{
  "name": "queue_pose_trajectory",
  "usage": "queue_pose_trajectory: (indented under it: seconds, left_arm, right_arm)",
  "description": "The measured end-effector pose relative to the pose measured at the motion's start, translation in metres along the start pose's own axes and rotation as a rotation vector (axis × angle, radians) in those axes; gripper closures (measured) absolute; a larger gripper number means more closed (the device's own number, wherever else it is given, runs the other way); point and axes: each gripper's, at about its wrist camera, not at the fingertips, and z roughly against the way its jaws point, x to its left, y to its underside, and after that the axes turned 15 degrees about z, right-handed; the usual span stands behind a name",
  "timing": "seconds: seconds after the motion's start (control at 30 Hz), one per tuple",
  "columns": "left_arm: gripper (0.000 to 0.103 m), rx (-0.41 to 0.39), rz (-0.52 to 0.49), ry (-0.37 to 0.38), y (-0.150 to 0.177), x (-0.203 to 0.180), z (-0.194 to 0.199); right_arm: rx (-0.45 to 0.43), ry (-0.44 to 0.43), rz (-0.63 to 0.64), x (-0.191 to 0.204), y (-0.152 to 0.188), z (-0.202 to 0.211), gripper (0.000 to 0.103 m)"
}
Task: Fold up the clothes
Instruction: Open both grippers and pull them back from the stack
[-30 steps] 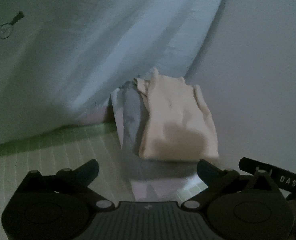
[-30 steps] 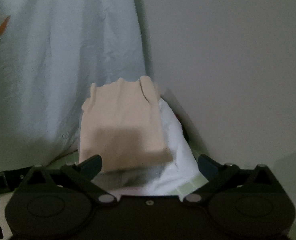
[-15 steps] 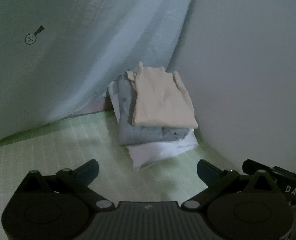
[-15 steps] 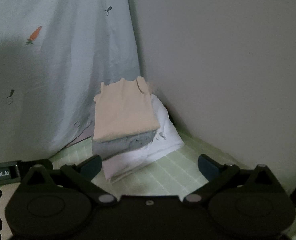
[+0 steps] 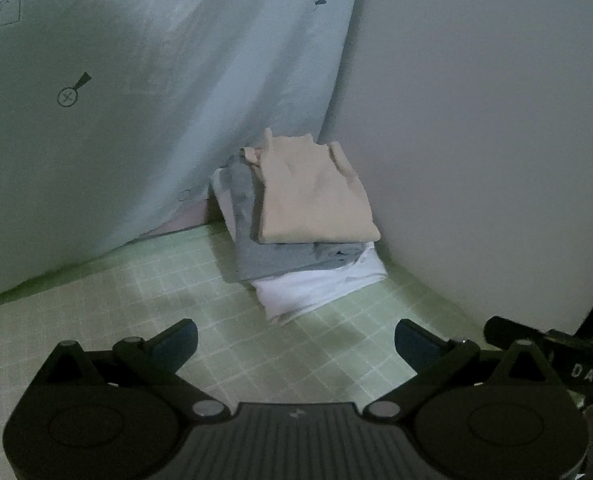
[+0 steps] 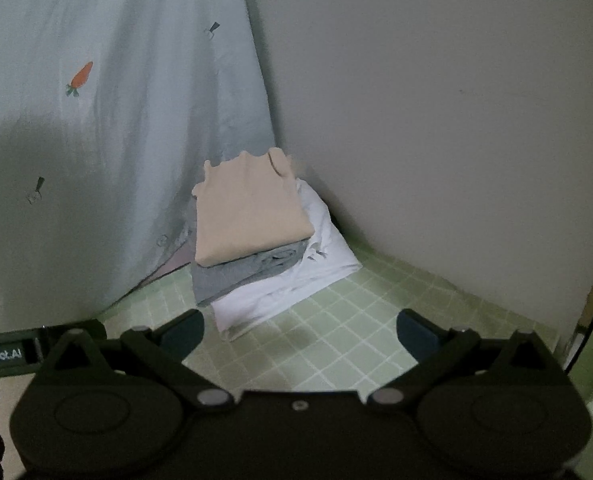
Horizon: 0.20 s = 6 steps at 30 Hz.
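We are looking at a big pale blue sheet (image 5: 144, 92) printed with carrots, hanging down the left, and a plain grey wall (image 6: 436, 112) on the right, the two meeting in a corner. Under them runs the green checked bed surface (image 5: 144, 304), and it fills far more of both views than a second ago: then the stack crowded right up to the lenses, now it sits well back. So we have pulled both tools away from the pile!

The pile itself is tucked in that corner, close against the wall: a white garment (image 6: 296, 284) at the bottom, a grey garment (image 5: 280, 260) in the middle, and the beige top (image 6: 248, 220) lying squared on the summit. Its place in the corner looks the same across the second, and it looks tidy and settled, edges roughly stacked, the white one poking out furthest at the front.

Down at the bottom, the left gripper (image 5: 295, 338) has its fingers spread wide with nothing between them, and the right gripper (image 6: 299, 332) shows the same, released and clear of the cloth.

Our reading: the beige piece is folded and delivered, this garment is done, and we are free to go and fetch whatever comes next.
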Motion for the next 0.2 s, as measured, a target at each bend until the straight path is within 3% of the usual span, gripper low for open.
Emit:
queue_pose_trajectory:
  seconds: [0.2]
  left_arm:
    - [0.000,-0.002,-0.018,0.013,0.0011,-0.0049,0.0030]
  right_arm:
    - [-0.013,0.002,-0.001,-0.0001,0.0010,0.0061,0.000]
